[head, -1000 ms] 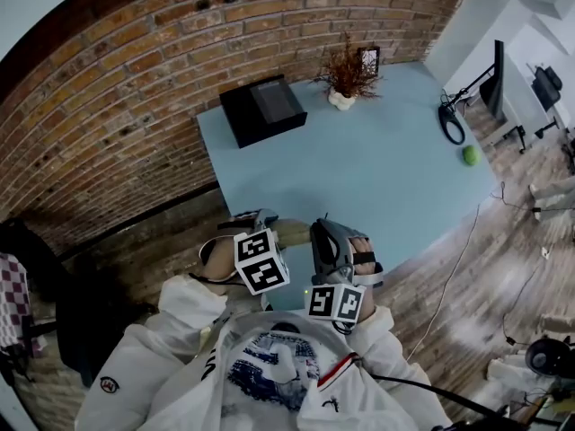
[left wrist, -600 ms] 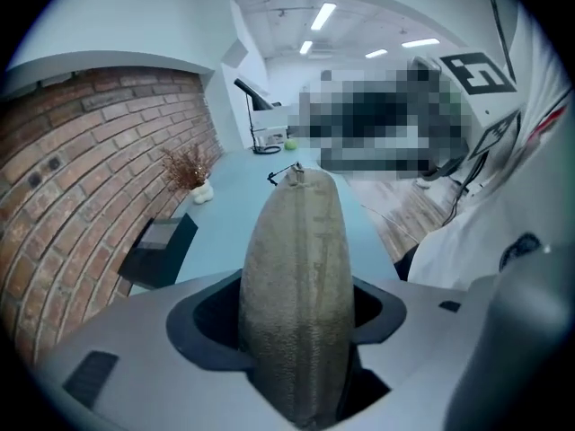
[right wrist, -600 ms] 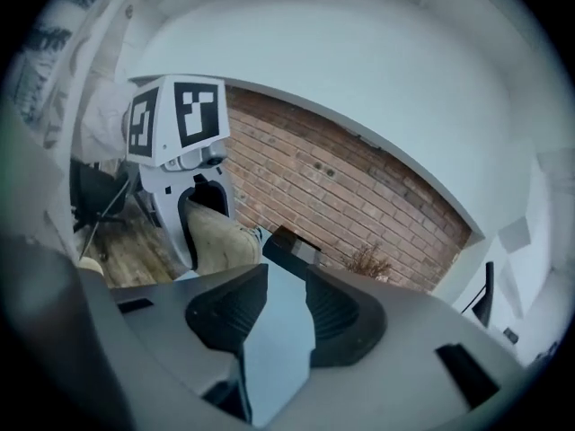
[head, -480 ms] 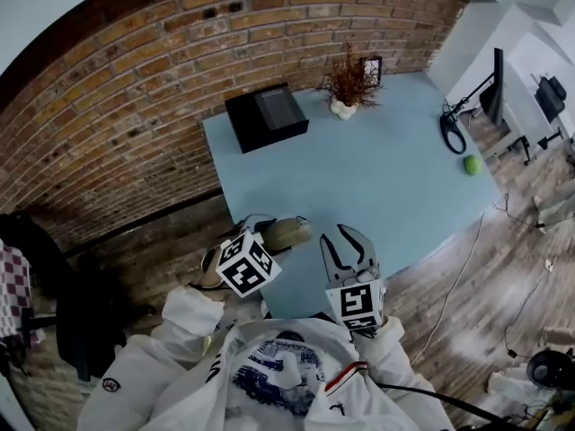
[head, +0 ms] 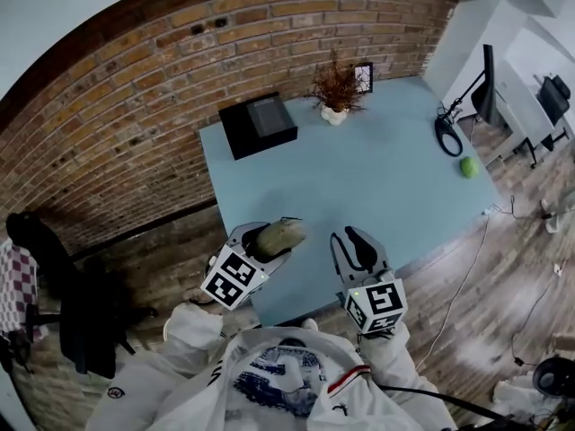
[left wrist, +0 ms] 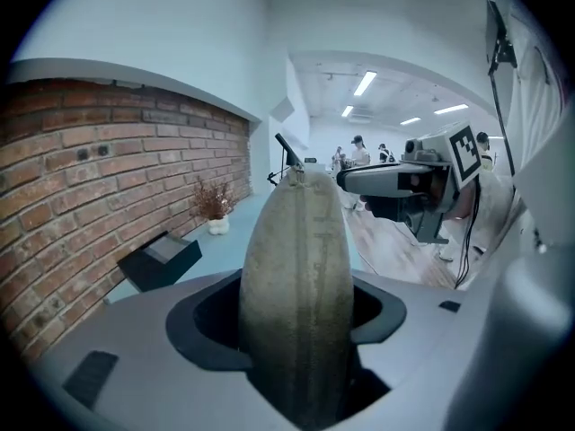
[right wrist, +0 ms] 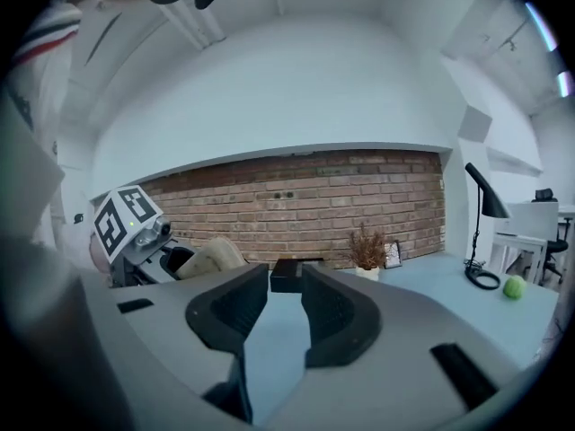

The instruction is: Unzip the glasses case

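Beige glasses case (head: 282, 233) sits clamped in your left gripper (head: 268, 239) over the blue table's (head: 386, 169) near corner, so a slackened hold would drop it, while your right gripper (head: 356, 246), shut beside it a second ago, has opened empty and drawn away.

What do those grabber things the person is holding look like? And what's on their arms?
The left gripper and the right gripper each have a smooth grey body and two curved black jaws. At the back of each sits a white cube printed with black square markers, a bit like big puzzle codes. The person's sleeves are white.
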{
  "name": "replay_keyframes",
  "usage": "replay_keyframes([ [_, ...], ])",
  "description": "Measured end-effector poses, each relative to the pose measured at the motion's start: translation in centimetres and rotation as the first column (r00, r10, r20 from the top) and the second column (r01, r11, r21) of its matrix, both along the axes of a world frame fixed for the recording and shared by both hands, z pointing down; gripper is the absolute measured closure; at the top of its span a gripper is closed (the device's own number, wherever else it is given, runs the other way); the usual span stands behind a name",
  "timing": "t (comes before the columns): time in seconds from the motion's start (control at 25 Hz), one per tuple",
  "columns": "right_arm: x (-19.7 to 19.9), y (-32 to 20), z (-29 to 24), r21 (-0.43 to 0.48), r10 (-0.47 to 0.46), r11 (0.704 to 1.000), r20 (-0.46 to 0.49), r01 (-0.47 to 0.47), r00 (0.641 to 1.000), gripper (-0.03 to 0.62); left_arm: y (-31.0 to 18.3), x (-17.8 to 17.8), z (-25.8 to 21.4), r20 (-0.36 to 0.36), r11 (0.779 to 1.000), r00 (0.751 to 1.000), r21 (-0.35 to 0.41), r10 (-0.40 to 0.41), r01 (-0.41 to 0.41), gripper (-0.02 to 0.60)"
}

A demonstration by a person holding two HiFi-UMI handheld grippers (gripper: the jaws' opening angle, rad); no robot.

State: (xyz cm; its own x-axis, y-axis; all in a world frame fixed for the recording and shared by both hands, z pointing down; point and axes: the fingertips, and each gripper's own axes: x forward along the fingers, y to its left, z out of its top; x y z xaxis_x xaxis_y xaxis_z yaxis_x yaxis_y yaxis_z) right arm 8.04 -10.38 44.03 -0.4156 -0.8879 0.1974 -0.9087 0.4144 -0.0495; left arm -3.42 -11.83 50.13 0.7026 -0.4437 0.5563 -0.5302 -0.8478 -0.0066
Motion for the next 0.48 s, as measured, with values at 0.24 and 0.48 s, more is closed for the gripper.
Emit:
replay_keyframes([
  [0.24,2.4,1.6,-0.4,0.016,-0.002,1.0,0.054,0.001,0.999,0.473,1.5,1.9,-1.4,-0.07,0.997,0.995,0.044,-0.066,0.069,0.29],
  [0.48,4.0,3.4,-0.7,0.038,-0.026,0.999,0.095,0.022,0.995,0.474,2.8,3.4,-3.2,-0.191,0.983,0.973,0.104,-0.13,0.152,0.29],
])
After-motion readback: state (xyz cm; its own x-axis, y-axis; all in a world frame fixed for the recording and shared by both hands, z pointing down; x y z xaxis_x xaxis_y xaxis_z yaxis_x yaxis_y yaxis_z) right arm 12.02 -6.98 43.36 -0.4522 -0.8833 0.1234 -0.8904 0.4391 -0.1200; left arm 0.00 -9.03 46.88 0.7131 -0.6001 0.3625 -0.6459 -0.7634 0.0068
